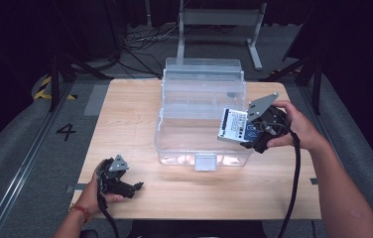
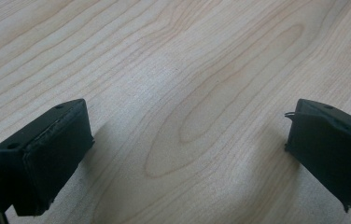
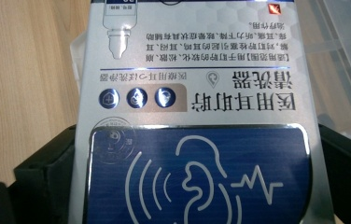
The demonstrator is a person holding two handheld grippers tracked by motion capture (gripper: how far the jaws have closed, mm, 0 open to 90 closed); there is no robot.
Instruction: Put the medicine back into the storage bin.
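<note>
Left claw (image 1: 137,187) rests spread on the table (image 1: 125,124); right claw (image 1: 244,136) pinches a box (image 1: 234,125) over the bin (image 1: 202,148).

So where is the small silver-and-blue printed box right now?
In the high view, the silver-and-blue printed box is clamped in the right gripper, held above the clear plastic bin's right side.

The left hand (image 1: 95,191) is resting low at the near left, wrapping around the black left gripper (image 1: 136,187), whose fingers (image 2: 47,158) are standing wide apart and pointing right. The right forearm is reaching forward, the right hand (image 1: 293,126) gripping the black right gripper (image 1: 246,133) raised and aimed left, its fingers (image 3: 47,186) clamping shut on something.
</note>
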